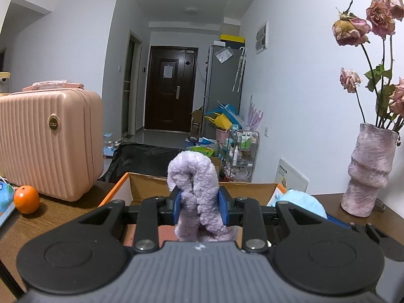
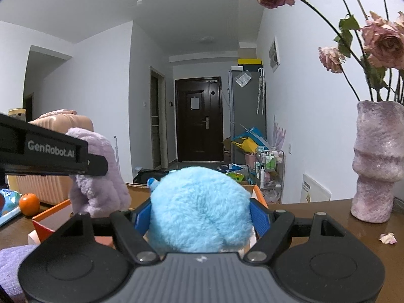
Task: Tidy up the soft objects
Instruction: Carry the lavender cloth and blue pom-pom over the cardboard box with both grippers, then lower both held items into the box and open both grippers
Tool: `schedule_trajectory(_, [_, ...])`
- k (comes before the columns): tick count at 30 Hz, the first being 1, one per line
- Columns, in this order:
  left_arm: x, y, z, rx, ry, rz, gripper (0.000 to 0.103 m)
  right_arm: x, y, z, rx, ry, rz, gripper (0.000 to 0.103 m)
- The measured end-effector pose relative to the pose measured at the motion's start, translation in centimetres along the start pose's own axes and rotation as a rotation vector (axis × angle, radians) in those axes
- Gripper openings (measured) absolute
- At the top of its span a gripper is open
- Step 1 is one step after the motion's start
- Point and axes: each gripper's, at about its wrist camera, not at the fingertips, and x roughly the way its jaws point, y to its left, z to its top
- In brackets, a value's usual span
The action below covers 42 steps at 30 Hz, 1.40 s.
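Left gripper (image 1: 201, 208) is clamped tight on a lilac plush toy (image 1: 195, 192); blue pads (image 1: 177, 208) press both sides, fabric bulging above and hanging below the jaws. The plush is held over the open cardboard box (image 1: 141, 189) with orange outer walls, on the wooden table (image 1: 50, 217).

Right gripper (image 2: 199, 217) grips a fluffy light-blue plush ball (image 2: 200, 207), jaws set wide, pads against its flanks. It sits just right of the lilac plush, near the box's right edge.

Left on the table: pink ribbed suitcase (image 1: 48, 141), an orange (image 1: 26, 199) in front of it. Right: mauve textured vase (image 1: 371, 171) with dried pink roses (image 1: 363, 22); a fallen petal (image 2: 387, 237) lies on the tabletop.
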Motion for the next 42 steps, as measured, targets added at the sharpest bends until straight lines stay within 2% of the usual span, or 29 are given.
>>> schedule_trajectory(13, [2.6,0.2,0.2,-0.007,0.011,0.043,0.03,2.4,0.5,0.3,-0.014,0.005,0.009,0.077])
schedule_trajectory(27, [4.8,0.0,-0.2,-0.002,0.034,0.116,0.03,5.2,0.7,0.6,-0.041,0.052,-0.015,0.077])
schedule_trajectory(40, [6.1,-0.3,-0.9,0.021,0.059,0.196,0.03,6.0,0.9,0.6,-0.062,0.088,-0.032,0.077])
schedule_trajectory(42, [6.2,-0.2,-1.0,0.017,0.064,0.195,0.034,6.1,0.9,0.6,-0.065,0.091,-0.031,0.078])
